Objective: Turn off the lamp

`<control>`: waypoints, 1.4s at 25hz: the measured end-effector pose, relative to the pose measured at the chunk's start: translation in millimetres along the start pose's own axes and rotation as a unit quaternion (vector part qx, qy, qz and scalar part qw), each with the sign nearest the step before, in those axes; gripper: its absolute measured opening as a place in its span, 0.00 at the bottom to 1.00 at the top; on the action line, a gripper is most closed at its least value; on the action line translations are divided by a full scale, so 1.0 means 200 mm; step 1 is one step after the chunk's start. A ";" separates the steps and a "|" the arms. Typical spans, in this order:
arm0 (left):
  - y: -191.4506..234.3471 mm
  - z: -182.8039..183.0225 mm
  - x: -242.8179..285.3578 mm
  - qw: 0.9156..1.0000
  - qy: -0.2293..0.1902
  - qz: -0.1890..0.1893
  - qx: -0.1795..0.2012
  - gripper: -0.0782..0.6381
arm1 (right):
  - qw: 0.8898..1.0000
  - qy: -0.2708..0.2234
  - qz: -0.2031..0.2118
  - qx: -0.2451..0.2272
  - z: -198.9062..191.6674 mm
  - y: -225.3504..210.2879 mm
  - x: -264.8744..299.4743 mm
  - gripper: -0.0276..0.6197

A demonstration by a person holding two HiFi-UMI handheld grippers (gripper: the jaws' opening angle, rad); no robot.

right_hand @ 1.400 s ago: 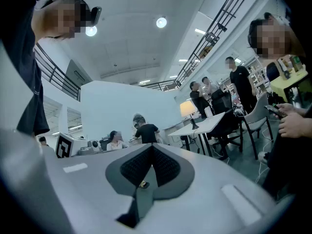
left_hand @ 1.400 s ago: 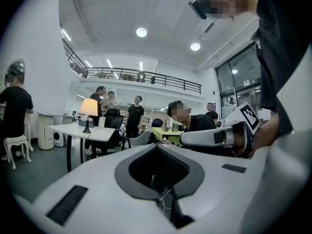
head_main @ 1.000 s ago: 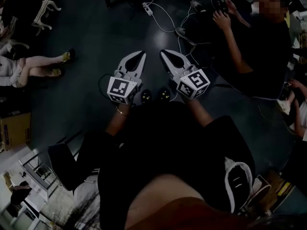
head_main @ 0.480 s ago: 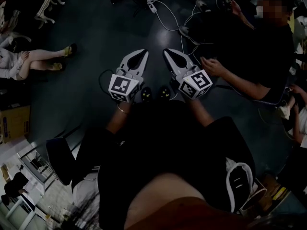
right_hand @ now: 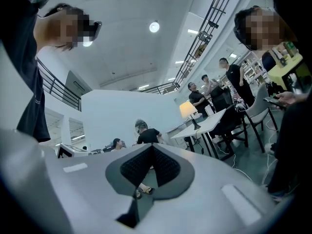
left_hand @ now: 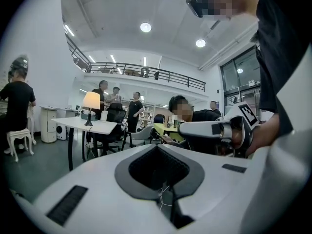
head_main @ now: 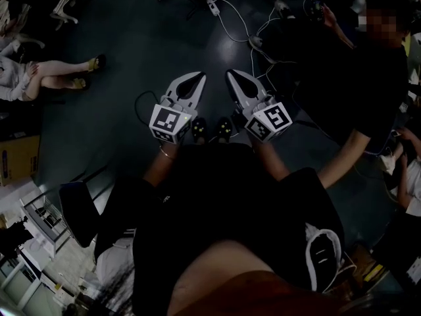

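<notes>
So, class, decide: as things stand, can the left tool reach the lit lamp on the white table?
Probably not yet. The lamp stands on the white table, well across the room from the left tool. Open floor seems to lie between, so the tool would have to be carried over first.

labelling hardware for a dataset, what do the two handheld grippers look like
Both the left gripper and right gripper are white, tapered shells around a teardrop opening lined with dark ribbed pads. Each carries a white cube with black square markers. A thin bracelet circles the left wrist.
</notes>
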State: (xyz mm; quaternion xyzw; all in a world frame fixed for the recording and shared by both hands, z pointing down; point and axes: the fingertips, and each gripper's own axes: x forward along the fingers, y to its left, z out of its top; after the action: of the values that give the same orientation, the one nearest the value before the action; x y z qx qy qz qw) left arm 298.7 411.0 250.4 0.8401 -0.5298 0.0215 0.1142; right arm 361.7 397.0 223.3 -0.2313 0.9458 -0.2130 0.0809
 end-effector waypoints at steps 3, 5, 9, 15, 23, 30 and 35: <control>0.04 -0.03 0.03 1.000 0.005 0.003 -0.003 0.12 | 1.000 -0.005 0.003 0.004 0.03 -0.03 0.05 0.04; 0.07 -0.03 0.05 1.000 0.005 0.007 -0.005 0.12 | 1.000 -0.007 0.002 0.004 0.04 -0.05 0.06 0.04; 0.06 0.01 0.04 1.000 -0.002 0.014 -0.005 0.12 | 1.000 -0.006 -0.004 0.015 0.03 -0.08 0.03 0.04; 0.01 0.01 0.07 1.000 -0.004 0.021 0.001 0.12 | 1.000 -0.004 0.009 0.012 0.05 -0.11 0.01 0.04; -0.04 0.01 0.08 0.999 -0.013 0.050 -0.001 0.12 | 1.000 0.000 0.024 0.014 0.04 -0.17 -0.05 0.04; -0.02 0.00 0.04 0.998 -0.011 0.067 0.001 0.12 | 0.999 0.008 0.030 0.008 0.03 -0.17 -0.05 0.04; 0.07 0.01 0.06 0.997 -0.017 0.071 -0.004 0.12 | 1.000 0.012 0.027 0.007 0.02 -0.20 0.01 0.04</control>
State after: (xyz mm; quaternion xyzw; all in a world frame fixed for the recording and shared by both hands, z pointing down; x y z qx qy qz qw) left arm 291.1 394.5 253.6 0.8003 -0.5900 0.0134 0.1064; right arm 377.2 362.7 236.7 -0.2026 0.9510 -0.2206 0.0767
